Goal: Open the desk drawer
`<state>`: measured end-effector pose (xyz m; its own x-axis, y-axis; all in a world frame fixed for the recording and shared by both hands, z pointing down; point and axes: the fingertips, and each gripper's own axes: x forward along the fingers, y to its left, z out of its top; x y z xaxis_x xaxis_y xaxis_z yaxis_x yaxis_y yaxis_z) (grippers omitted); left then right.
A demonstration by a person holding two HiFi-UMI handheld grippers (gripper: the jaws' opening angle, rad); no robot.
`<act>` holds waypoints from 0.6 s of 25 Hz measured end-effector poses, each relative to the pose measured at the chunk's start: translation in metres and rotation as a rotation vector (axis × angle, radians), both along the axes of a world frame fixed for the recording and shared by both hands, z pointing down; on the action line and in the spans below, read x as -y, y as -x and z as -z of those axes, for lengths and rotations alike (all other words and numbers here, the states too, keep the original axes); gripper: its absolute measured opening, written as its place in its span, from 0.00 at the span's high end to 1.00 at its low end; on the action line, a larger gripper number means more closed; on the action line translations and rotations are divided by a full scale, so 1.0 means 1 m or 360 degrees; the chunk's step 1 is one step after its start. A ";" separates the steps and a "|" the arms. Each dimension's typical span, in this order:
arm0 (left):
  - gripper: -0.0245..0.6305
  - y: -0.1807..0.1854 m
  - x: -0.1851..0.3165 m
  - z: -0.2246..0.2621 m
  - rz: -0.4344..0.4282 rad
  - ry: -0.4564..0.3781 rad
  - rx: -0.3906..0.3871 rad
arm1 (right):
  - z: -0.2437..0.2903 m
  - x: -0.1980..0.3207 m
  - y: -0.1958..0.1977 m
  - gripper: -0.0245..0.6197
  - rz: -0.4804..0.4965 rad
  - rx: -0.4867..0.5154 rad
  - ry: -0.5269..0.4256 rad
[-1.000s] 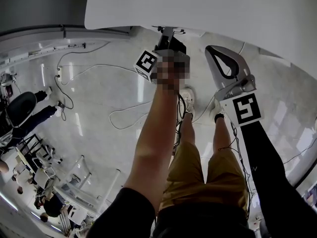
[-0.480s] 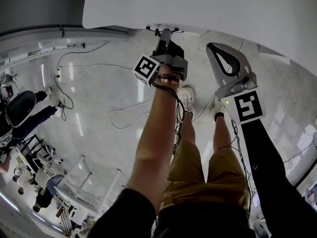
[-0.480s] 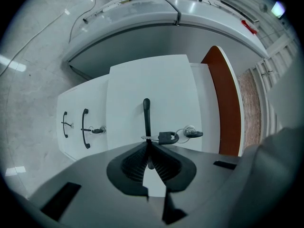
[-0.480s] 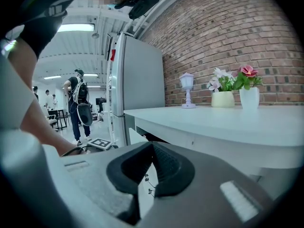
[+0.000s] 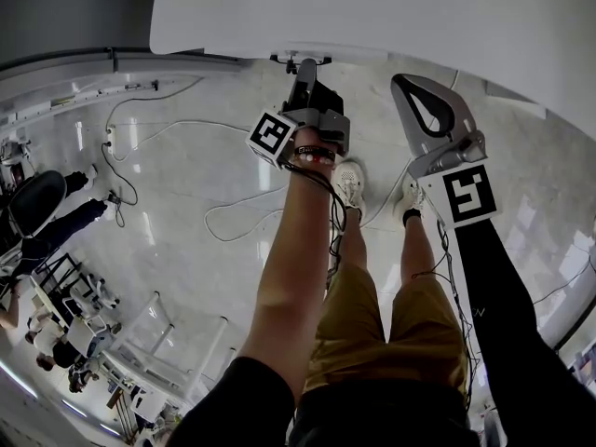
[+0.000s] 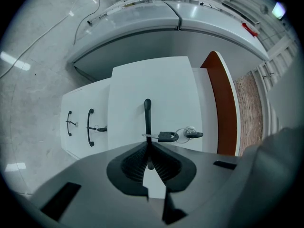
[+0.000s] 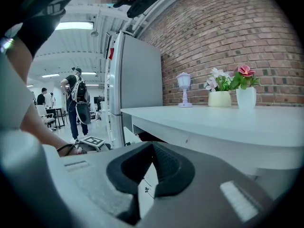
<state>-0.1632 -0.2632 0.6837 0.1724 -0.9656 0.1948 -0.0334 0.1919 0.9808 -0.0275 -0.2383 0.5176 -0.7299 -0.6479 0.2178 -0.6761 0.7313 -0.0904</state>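
At the white drawer (image 6: 142, 80), left gripper (image 6: 148, 142) jaws clamp its slim black handle (image 6: 147, 118); right gripper's (image 7: 154, 144) closed.

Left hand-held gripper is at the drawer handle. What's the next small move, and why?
Probably a straight pull back toward the person. The left hand-held gripper is closed on the black handle, and that drawer front appears only a little proud of the neighbouring drawers, so most of its travel seems left.
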 end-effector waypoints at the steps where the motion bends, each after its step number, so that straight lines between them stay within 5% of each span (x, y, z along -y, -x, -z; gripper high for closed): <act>1: 0.92 0.000 -0.003 -0.001 -0.0001 -0.0001 0.0001 | -0.001 -0.002 -0.001 0.96 -0.0005 -0.0004 0.0000; 15: 0.92 -0.002 -0.016 0.008 0.0007 -0.0028 -0.0031 | -0.005 -0.003 -0.008 0.96 -0.0024 -0.0024 0.0009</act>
<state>-0.1612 -0.2470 0.6757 0.1720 -0.9695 0.1746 -0.0134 0.1749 0.9845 -0.0195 -0.2351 0.5225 -0.7166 -0.6576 0.2326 -0.6884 0.7204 -0.0840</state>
